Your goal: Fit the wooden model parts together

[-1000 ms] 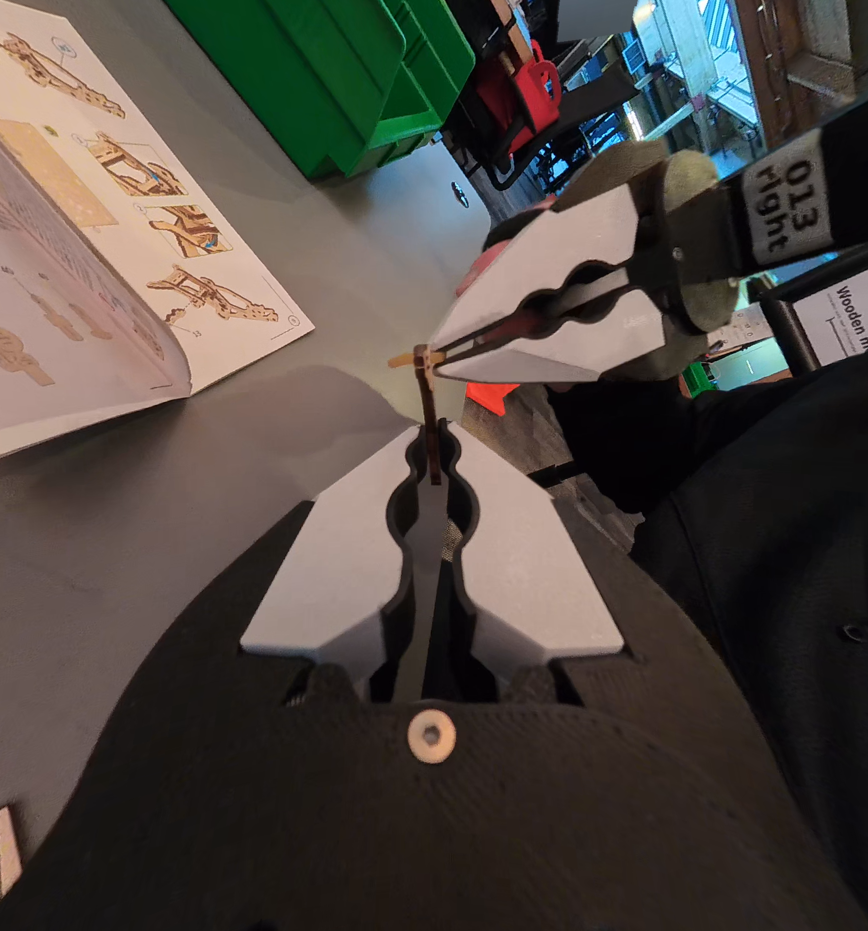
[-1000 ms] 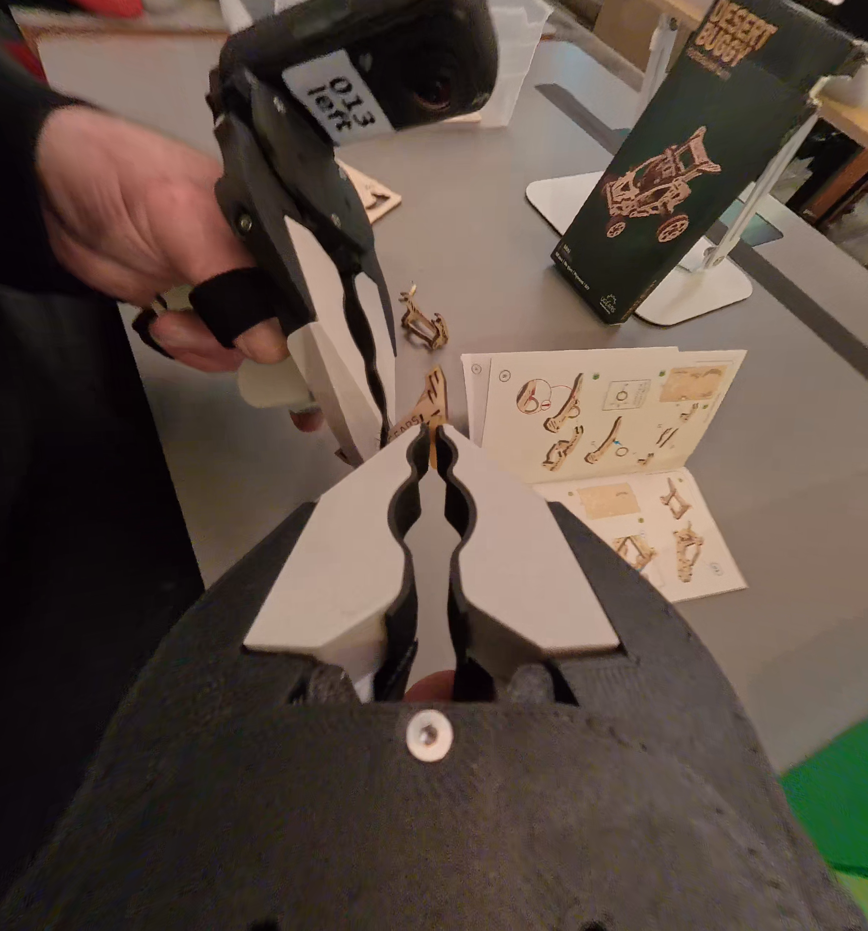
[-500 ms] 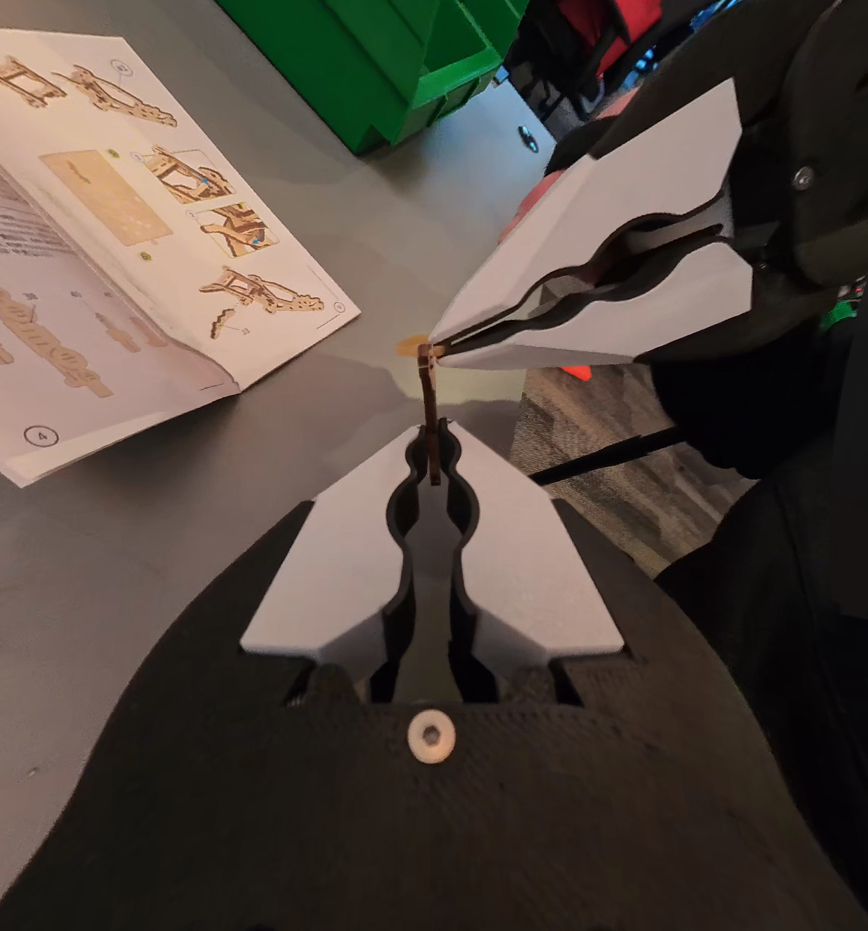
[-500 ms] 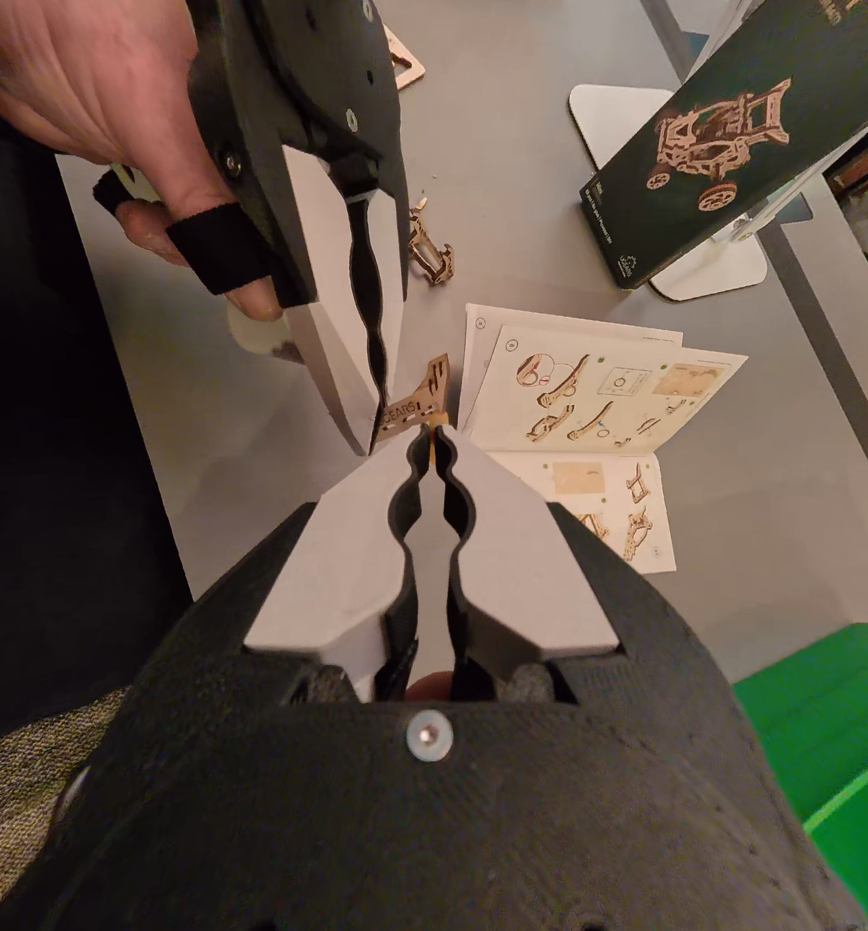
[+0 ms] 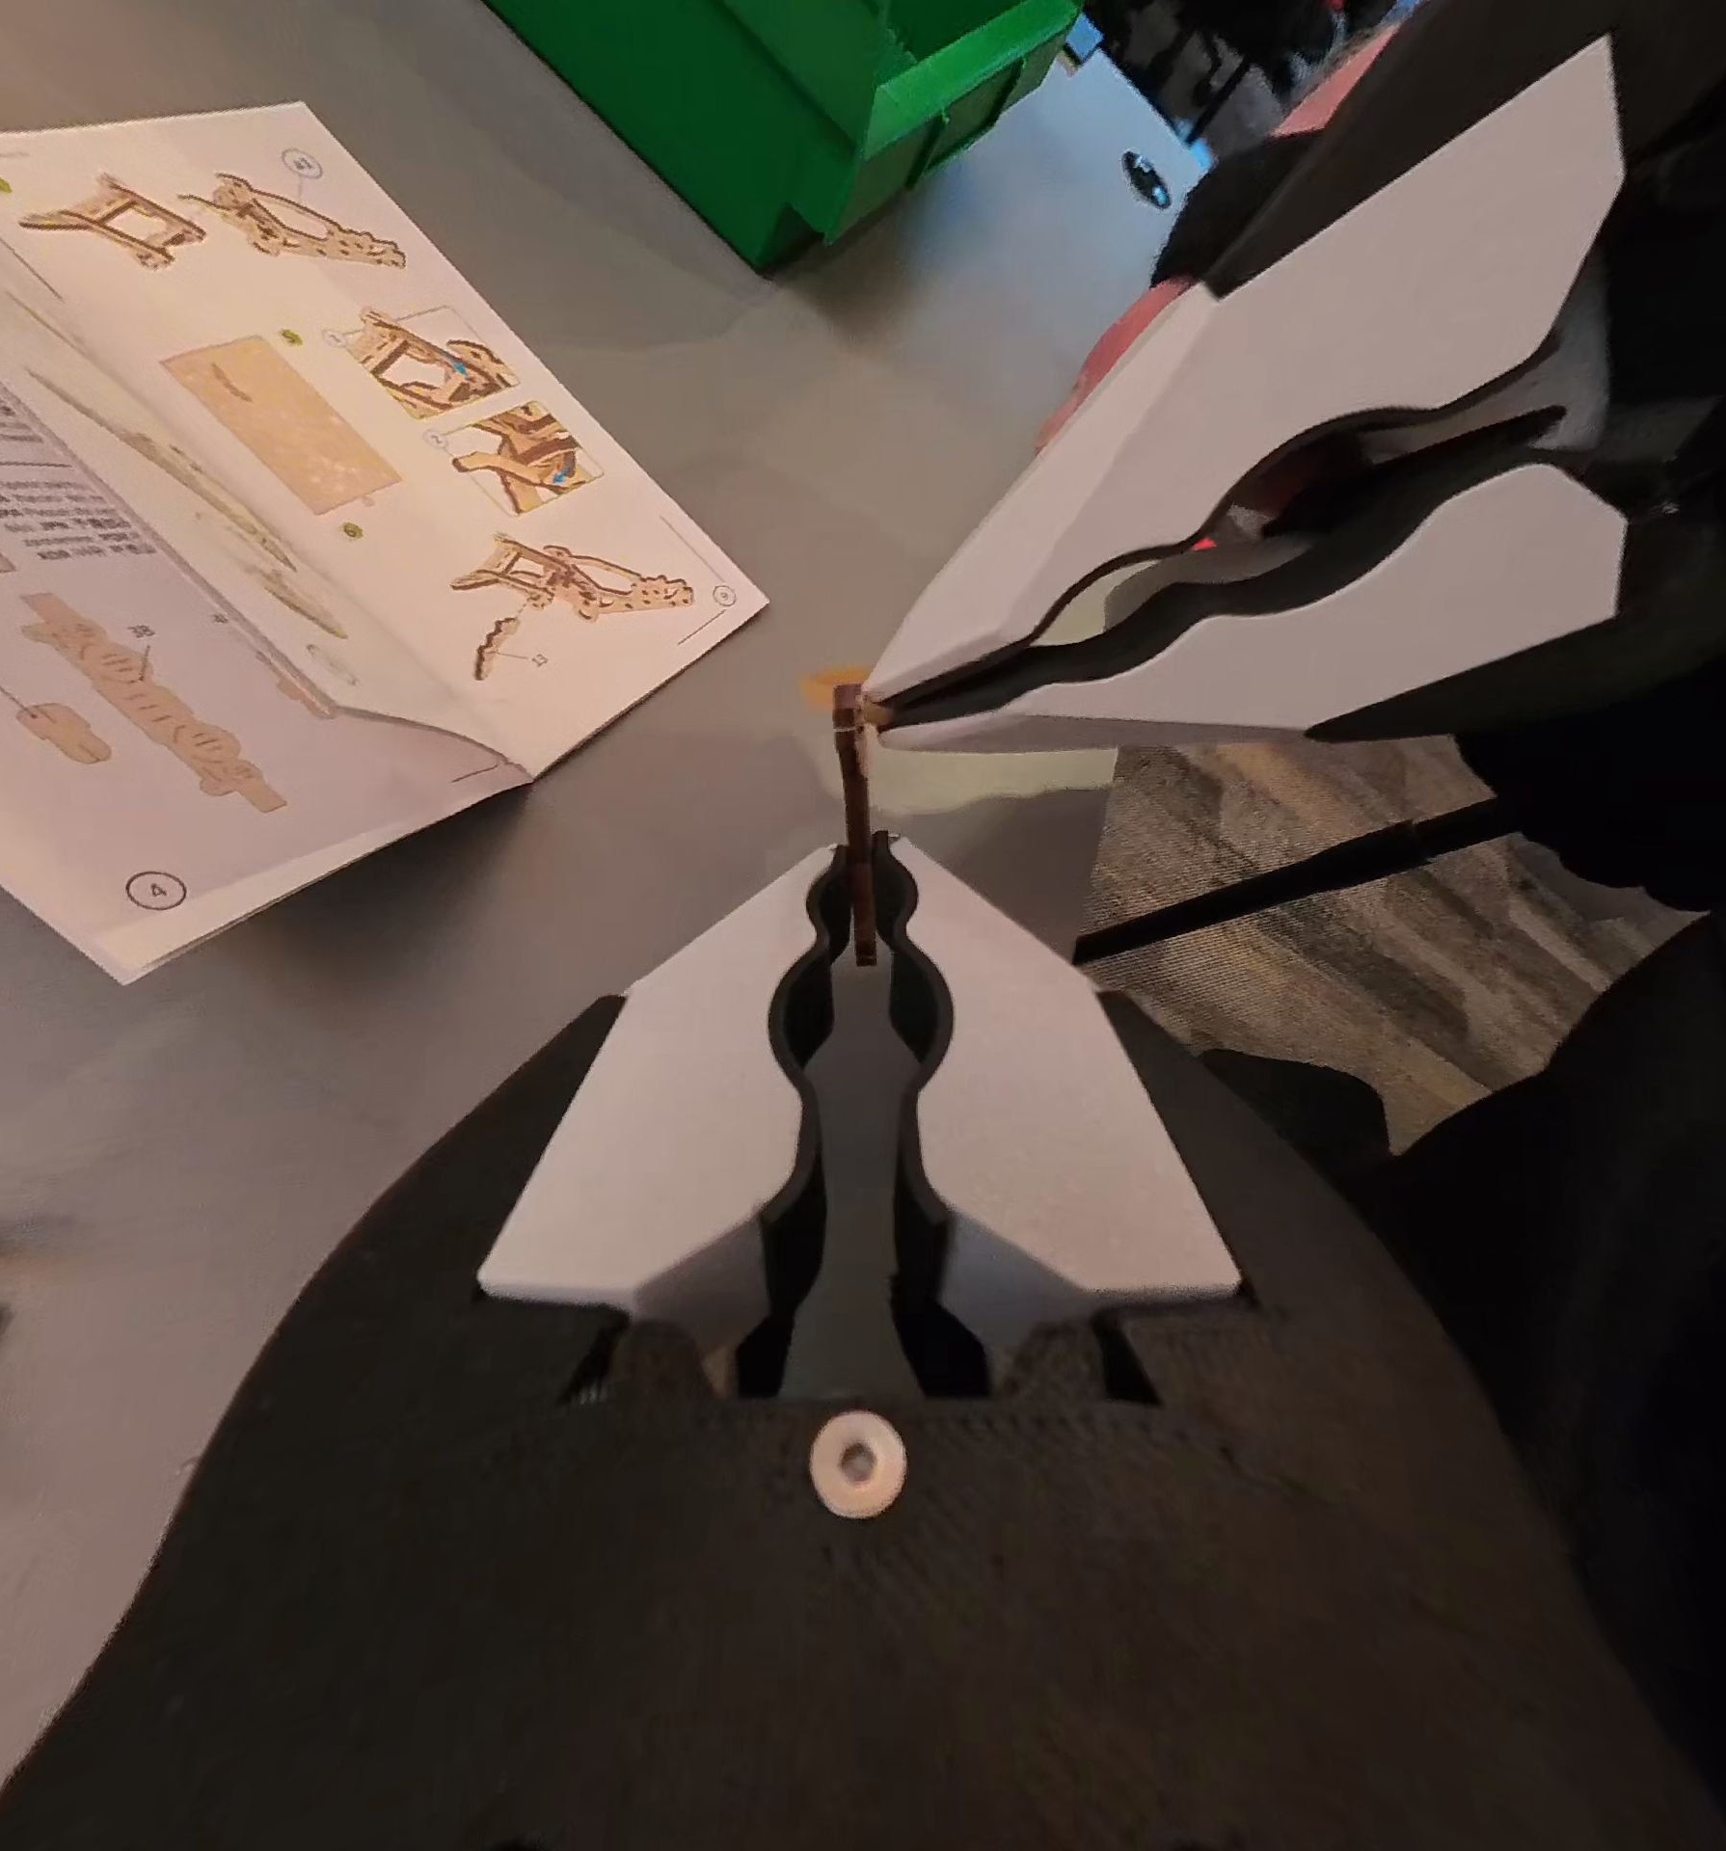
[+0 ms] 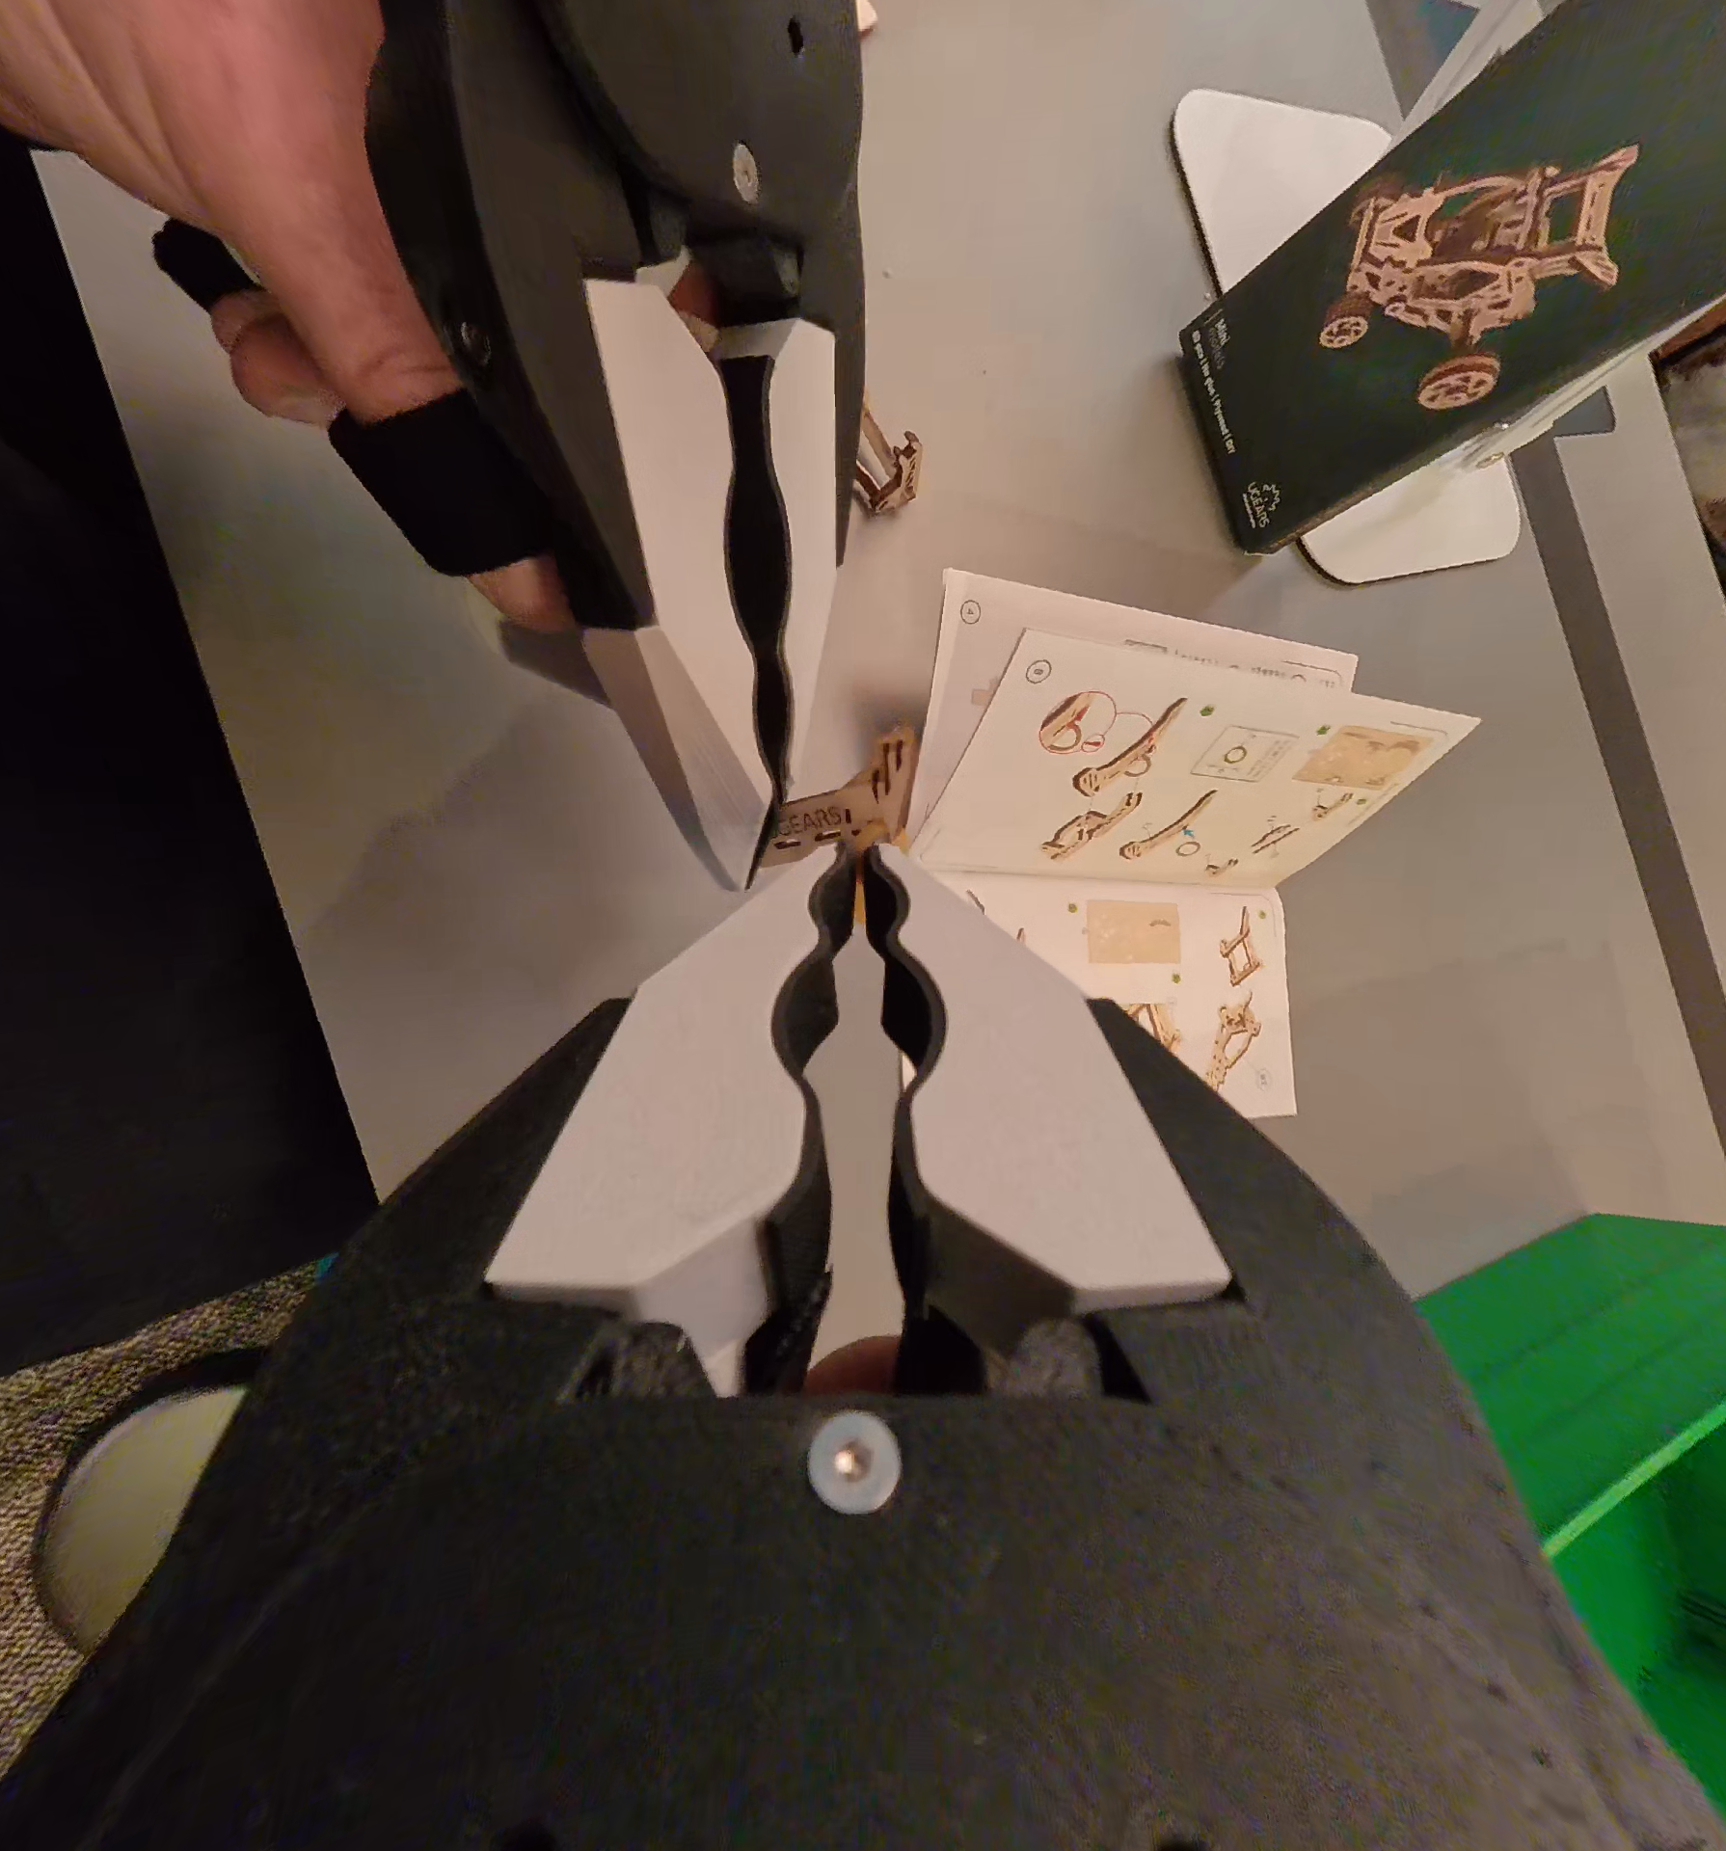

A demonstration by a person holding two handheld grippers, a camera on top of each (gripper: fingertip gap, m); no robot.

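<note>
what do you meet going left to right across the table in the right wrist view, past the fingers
hand → left gripper → flat wooden part → instruction booklet → dark model box → green bin

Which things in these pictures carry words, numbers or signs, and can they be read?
I do not copy writing; I list what bears it.
Flat light wooden part in the left gripper: engraved letters, legible.
Dark green cardboard box: printed brand and side print, partly legible.
White paper instruction booklet: circled page numbers and part numbers, legible; its block of small print is blurred.
</note>
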